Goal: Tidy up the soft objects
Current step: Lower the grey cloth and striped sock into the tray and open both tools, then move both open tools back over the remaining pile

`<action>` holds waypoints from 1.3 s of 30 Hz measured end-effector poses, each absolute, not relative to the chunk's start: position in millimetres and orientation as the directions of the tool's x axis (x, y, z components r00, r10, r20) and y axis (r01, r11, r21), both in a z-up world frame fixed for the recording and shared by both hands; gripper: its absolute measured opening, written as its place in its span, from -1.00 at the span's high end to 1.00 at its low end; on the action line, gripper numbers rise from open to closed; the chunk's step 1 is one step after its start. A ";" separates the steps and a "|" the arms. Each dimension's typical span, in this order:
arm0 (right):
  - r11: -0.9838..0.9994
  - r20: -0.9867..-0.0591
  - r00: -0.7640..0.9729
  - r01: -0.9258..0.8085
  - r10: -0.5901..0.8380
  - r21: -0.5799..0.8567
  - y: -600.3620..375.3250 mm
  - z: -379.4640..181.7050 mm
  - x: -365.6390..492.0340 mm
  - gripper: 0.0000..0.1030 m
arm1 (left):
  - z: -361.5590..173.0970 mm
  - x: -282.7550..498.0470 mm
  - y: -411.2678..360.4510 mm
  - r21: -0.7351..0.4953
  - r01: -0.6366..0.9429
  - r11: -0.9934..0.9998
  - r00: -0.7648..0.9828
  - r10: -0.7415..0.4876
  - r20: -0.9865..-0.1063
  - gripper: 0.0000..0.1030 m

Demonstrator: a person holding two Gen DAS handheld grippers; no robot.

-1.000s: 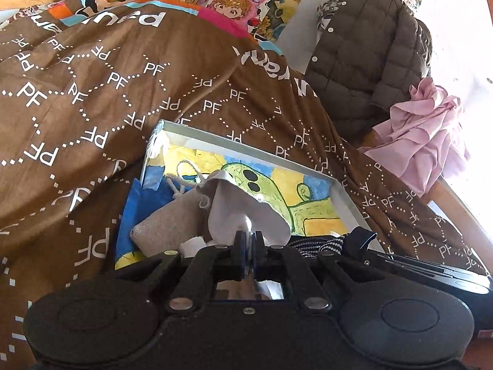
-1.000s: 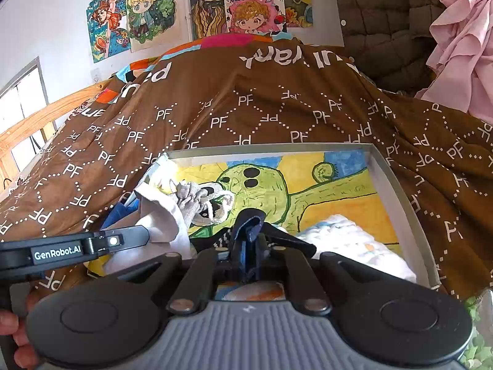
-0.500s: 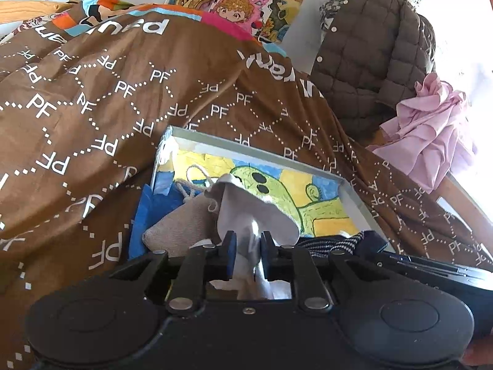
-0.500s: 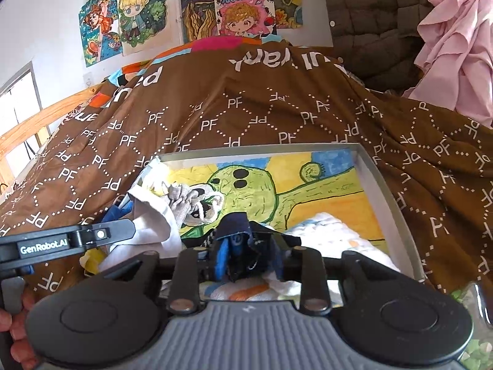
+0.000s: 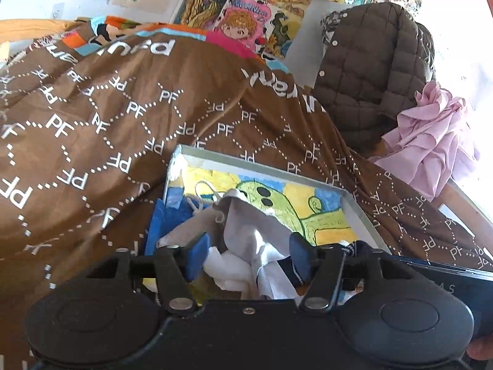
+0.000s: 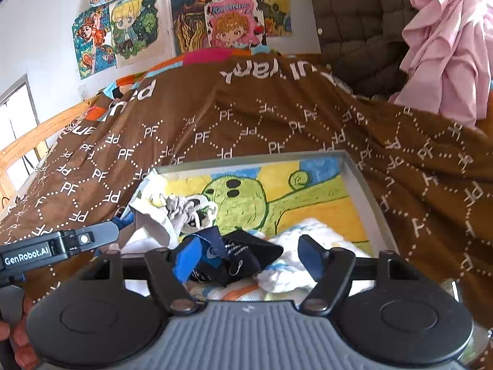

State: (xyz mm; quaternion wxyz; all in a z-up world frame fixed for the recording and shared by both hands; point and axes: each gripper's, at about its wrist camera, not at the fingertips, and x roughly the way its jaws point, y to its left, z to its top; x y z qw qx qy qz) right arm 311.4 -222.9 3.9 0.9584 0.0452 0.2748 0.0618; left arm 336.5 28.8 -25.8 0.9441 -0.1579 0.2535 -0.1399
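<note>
A: Where the soft items lie, the grey cloth [image 5: 246,215] sits crumpled at the near-left of the shallow tray [image 5: 357,203], over white fabric [image 5: 229,265], while the dark navy garment [image 6: 237,256] rests near the tray's front beside a white towel [image 6: 308,231].

B: And the grippers?

A: The left gripper [image 5: 246,256] stands with jaws spread wide, the grey cloth between them but not pinched. The right gripper [image 6: 246,256] is likewise spread, its fingers either side of the navy garment, nothing clamped.

B: What does the step in hand appear to be?

A: Probably release into the tray. To do it well, each gripper should lift straight back so that no fold snags on a blue pad [image 5: 197,256], and the pieces should stay inside the rim.

B: Surroundings?

A: The tray, lined with a green cartoon drawing [image 6: 243,197], rests on a brown PF-printed quilt [image 5: 92,129]; a quilted jacket [image 5: 369,71] and pink garment [image 5: 431,148] lie beyond.
</note>
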 end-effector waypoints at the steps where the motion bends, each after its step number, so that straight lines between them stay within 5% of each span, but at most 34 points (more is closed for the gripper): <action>1: 0.989 -0.515 0.846 -0.093 0.138 0.114 -222.5 6.3 309.0 -0.58 | -24.1 335.5 29.6 -0.369 0.184 0.911 0.835 -0.343 -0.430 -0.27; 12: 0.988 -0.418 0.900 -0.073 0.123 0.133 -227.0 36.0 264.3 -0.98 | 4.6 303.1 34.4 -0.341 0.171 0.924 0.874 -0.302 -0.379 -0.67; 18: 0.988 -0.379 0.916 -0.090 0.131 0.125 -223.8 51.4 237.7 -0.99 | 22.4 273.6 41.8 -0.309 0.162 0.937 0.897 -0.270 -0.350 -0.88; 39: 0.991 -0.304 0.952 0.016 0.024 0.130 -251.8 65.3 105.7 -1.00 | 50.2 163.6 24.6 -0.228 0.208 0.951 0.924 -0.267 -0.274 -0.98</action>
